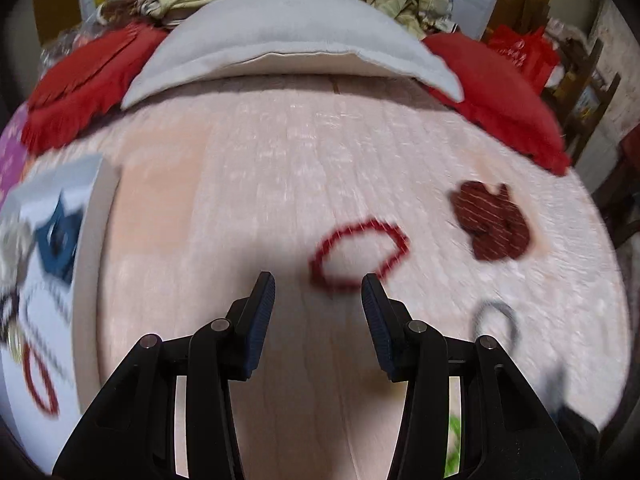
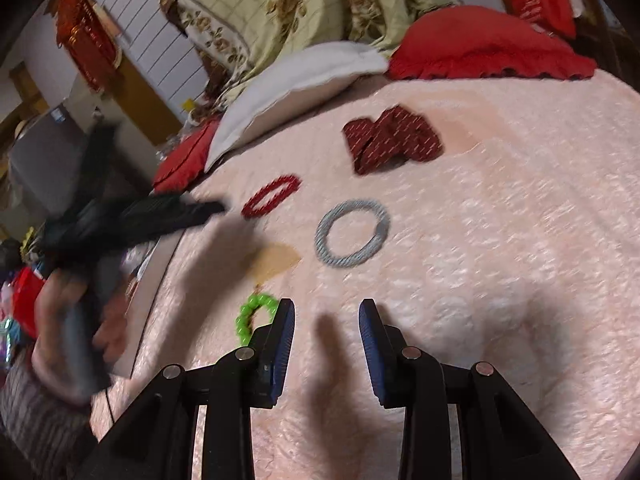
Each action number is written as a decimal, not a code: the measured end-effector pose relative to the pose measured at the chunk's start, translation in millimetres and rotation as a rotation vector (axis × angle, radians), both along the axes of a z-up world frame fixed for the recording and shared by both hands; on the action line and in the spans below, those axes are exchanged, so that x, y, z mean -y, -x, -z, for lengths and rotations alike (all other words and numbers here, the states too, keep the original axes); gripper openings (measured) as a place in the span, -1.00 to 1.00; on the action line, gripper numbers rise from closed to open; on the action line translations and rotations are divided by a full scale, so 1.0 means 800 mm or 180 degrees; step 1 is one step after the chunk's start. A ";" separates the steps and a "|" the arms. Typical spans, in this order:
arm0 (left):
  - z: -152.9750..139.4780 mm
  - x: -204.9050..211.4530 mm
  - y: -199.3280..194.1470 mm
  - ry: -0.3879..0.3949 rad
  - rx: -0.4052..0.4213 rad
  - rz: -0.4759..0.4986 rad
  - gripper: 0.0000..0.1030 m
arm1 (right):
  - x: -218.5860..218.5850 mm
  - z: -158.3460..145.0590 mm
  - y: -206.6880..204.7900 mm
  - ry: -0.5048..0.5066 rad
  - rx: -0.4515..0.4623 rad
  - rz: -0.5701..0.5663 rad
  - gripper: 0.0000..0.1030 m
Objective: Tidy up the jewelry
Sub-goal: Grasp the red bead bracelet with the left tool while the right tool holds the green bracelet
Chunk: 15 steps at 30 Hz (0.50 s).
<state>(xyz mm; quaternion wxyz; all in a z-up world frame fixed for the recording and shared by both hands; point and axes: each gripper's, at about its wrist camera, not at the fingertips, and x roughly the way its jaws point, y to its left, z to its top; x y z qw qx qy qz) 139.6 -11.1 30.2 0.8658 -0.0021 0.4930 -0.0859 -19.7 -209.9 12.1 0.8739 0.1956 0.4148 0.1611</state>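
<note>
A red beaded bracelet (image 1: 360, 254) lies on the pink bedspread just ahead of my open, empty left gripper (image 1: 318, 294); it also shows in the right wrist view (image 2: 272, 195). A grey ring bracelet (image 2: 352, 233) lies ahead of my open, empty right gripper (image 2: 326, 316), and shows blurred in the left view (image 1: 496, 320). A green beaded bracelet (image 2: 252, 316) lies by the right gripper's left finger. A dark red scrunchie (image 2: 390, 140) lies farther back, also in the left view (image 1: 494, 222). A white tray (image 1: 60, 280) at left holds jewelry, among it a red bracelet (image 1: 38, 380).
A grey-white pillow (image 1: 288, 44) and red cushions (image 1: 504, 96) line the far side of the bed. A folded floral quilt (image 2: 288, 8) lies behind them. The left gripper, held in a hand, shows blurred in the right wrist view (image 2: 132, 220). A tan patch (image 2: 276, 260) marks the bedspread.
</note>
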 end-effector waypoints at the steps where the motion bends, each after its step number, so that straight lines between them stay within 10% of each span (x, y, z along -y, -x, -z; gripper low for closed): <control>1: 0.005 0.003 -0.010 -0.0050 -0.0008 0.0000 -0.14 | -0.006 0.002 0.000 -0.0021 -0.0019 -0.0069 -0.38; 10: 0.030 0.014 -0.034 -0.0274 -0.0001 0.0180 -0.16 | -0.044 0.006 -0.003 0.0059 -0.0046 -0.0364 -0.39; 13: 0.029 0.022 -0.027 -0.0254 -0.0022 0.0262 -0.85 | -0.061 0.003 -0.004 0.0325 -0.0017 -0.0364 -0.39; 15: 0.028 0.027 -0.021 -0.0250 -0.0066 0.0309 -0.85 | -0.066 0.002 -0.006 0.0403 -0.0008 -0.0362 -0.39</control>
